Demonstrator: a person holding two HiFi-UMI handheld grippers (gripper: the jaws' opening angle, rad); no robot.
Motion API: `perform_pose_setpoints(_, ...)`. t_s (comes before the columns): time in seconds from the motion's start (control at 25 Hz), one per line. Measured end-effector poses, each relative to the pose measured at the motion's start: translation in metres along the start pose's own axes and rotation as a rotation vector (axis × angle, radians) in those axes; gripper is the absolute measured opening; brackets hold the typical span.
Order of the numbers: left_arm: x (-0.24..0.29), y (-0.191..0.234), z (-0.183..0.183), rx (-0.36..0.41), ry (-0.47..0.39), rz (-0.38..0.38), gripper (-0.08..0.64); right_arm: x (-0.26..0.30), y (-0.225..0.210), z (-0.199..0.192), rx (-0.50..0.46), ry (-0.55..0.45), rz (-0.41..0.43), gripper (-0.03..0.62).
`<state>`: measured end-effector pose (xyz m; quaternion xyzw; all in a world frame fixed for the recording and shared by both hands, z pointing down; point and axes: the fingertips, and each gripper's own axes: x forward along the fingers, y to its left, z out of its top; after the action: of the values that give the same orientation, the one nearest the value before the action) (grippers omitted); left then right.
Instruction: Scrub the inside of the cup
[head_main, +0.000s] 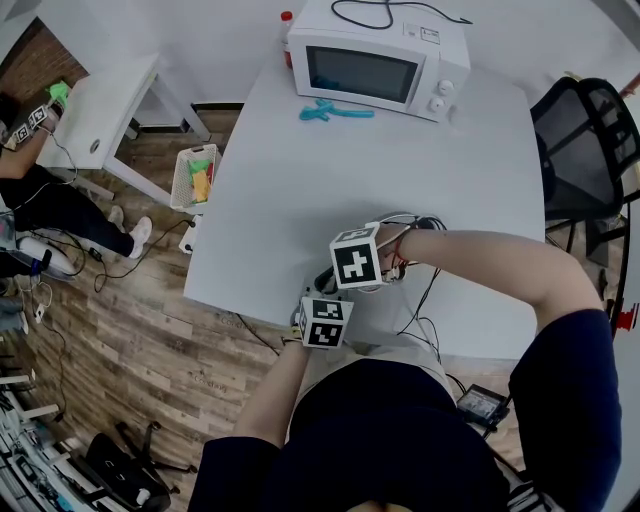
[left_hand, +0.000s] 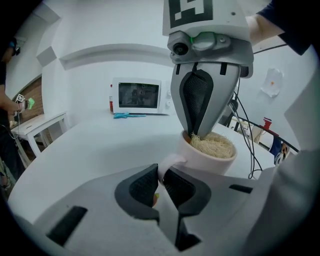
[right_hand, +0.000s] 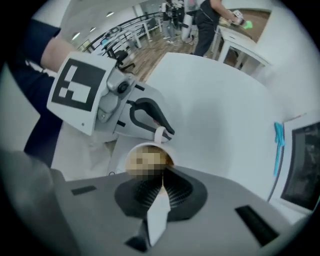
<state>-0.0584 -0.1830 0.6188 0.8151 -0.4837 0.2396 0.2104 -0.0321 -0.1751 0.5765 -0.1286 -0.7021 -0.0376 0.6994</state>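
Observation:
A pale pink cup (left_hand: 212, 161) stands on the white table (head_main: 400, 170) near its front edge. A beige fibrous scrubber (left_hand: 216, 145) fills its mouth. My left gripper (left_hand: 161, 175) is shut on the cup's handle (left_hand: 170, 161), holding it from the side. My right gripper (left_hand: 195, 133) points straight down into the cup, its jaws shut on the scrubber's top. In the right gripper view the cup's rim (right_hand: 169, 151) sits just beyond my right gripper (right_hand: 162, 183), with the left gripper (right_hand: 161, 131) on the handle (right_hand: 159, 135). In the head view the marker cubes hide the cup.
A white microwave (head_main: 375, 68) stands at the table's far end, with a teal tool (head_main: 335, 111) in front and a red-capped bottle (head_main: 287, 20) beside it. Cables (head_main: 425, 290) trail over the near edge. A black chair (head_main: 590, 140) is on the right, a basket (head_main: 195, 178) on the floor at the left.

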Motion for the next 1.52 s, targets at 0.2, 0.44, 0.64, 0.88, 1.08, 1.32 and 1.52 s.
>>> perform_pose_setpoints(0.2, 0.0, 0.0, 0.0, 0.002, 0.0, 0.01, 0.041, -0.004, -0.001, -0.016, 0.271, 0.001, 0.054, 0.031)
perform_pose_setpoints(0.44, -0.001, 0.001, 0.0, 0.0, 0.0, 0.025, 0.041, -0.004, -0.001, -0.025, 0.553, -0.06, 0.111, 0.03)
perform_pose_setpoints(0.64, -0.001, 0.0, 0.0, 0.005, -0.002, 0.04, 0.041, -0.004, 0.002, -0.032, 0.774, -0.137, 0.186, 0.031)
perform_pose_setpoints(0.88, -0.001, 0.002, -0.001, -0.001, 0.002, 0.063, 0.041, -0.004, 0.004, -0.037, 1.006, -0.233, 0.274, 0.031)
perform_pose_setpoints(1.08, -0.001, 0.002, -0.001, -0.003, 0.002, 0.069, 0.041, -0.005, 0.007, -0.039, 1.076, -0.302, 0.305, 0.031)
perform_pose_setpoints(1.32, -0.004, 0.002, -0.005, -0.01, 0.005, 0.071, 0.041, -0.01, 0.01, -0.041, 1.122, -0.387, 0.307, 0.031)
perform_pose_setpoints(1.52, -0.006, 0.003, -0.005, -0.023, 0.003, 0.073, 0.041, -0.028, 0.015, -0.043, 1.131, -0.468, 0.293, 0.031)
